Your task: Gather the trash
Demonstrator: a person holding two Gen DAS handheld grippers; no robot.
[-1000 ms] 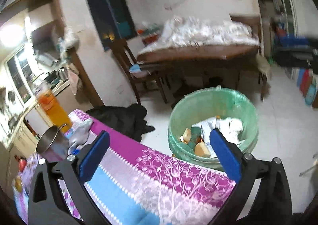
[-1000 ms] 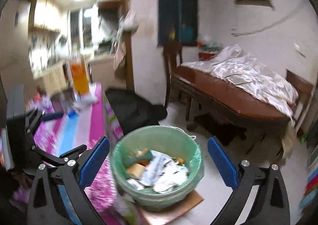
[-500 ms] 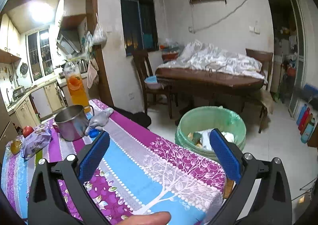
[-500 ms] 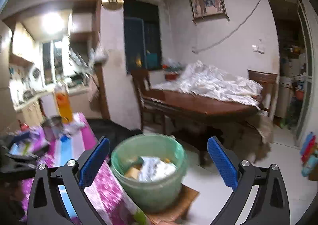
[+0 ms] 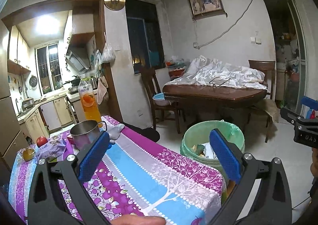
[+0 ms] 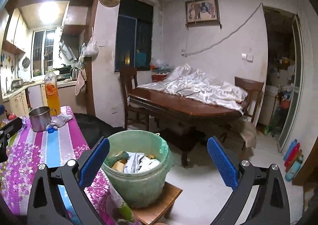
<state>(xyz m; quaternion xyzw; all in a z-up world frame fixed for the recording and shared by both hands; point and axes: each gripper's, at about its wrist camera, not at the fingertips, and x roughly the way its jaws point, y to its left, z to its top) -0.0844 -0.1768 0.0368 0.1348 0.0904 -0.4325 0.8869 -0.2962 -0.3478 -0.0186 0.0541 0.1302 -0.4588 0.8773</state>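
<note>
Purple-and-blue tablecloth: flowered, with a white tree print, covering the table that fills the lower left of both views.
Far left of table: a red apple, a yellowish fruit and a printed snack packet lie close together near the table's edge.
Steel mug: upright behind the left finger of the left gripper; a blue bottle cap lies on the cloth just in front of it in the right wrist view.
Orange drink bottle: tall, upright, just behind the mug.
Grey cloth: crumpled beside the mug, touching the tablecloth.
Left gripper: blue-padded fingers spread wide with nothing between them, hovering over the table's near end.
Thumb: a fingertip shows at the bottom edge of the left wrist view.
Green bin: lined with a green bag, standing on a low wooden board on the floor just beside the table's corner; it holds crumpled paper, wrappers and yellow scraps.
Right gripper: fingers parted and empty, held above the bin, whose rim lies between them in its own view.
Dark wooden table: further back, draped with a white sheet, chairs at either end.
Far right: coloured bottles lean by the wall.
</note>
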